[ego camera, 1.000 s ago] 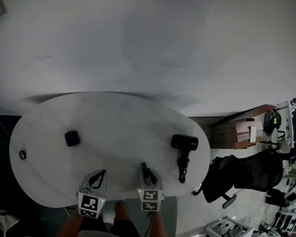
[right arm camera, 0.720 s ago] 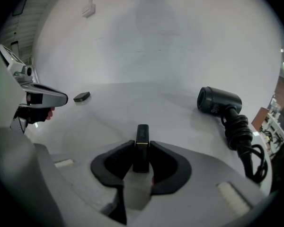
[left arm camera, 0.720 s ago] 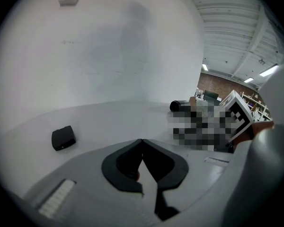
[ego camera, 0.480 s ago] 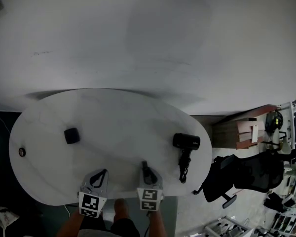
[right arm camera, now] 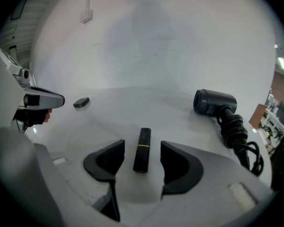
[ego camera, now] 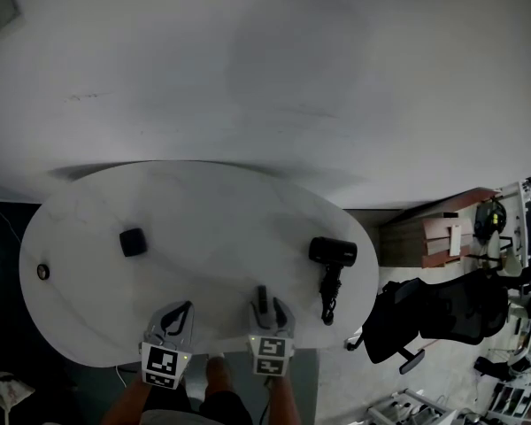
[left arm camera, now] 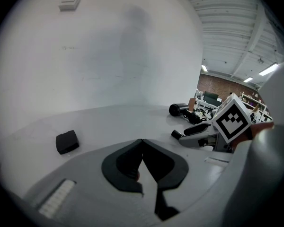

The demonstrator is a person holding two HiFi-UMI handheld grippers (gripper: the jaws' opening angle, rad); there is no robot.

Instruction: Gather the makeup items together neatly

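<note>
The lipstick tube (right arm camera: pixel 142 150) lies on the surface (right arm camera: pixel 132 108) left of the hair dryer (right arm camera: pixel 213 102), between the right tongs (right arm camera: pixel 142 145), which have just been opening and stand clear of it. The left tongs (left arm camera: pixel 142 143) are closed, empty. Probably light, rigid, slick: pinch mid-barrel.

Smooth matt table (ego camera: pixel 203 228), plastic lipstick (right arm camera: pixel 142 150)

The left gripper (left arm camera: pixel 142 141) has its jaws closed tip to tip above the white table (left arm camera: pixel 109 119). A small black case (left arm camera: pixel 67 142) lies off left, a hair dryer (left arm camera: pixel 179 109) far right
</note>
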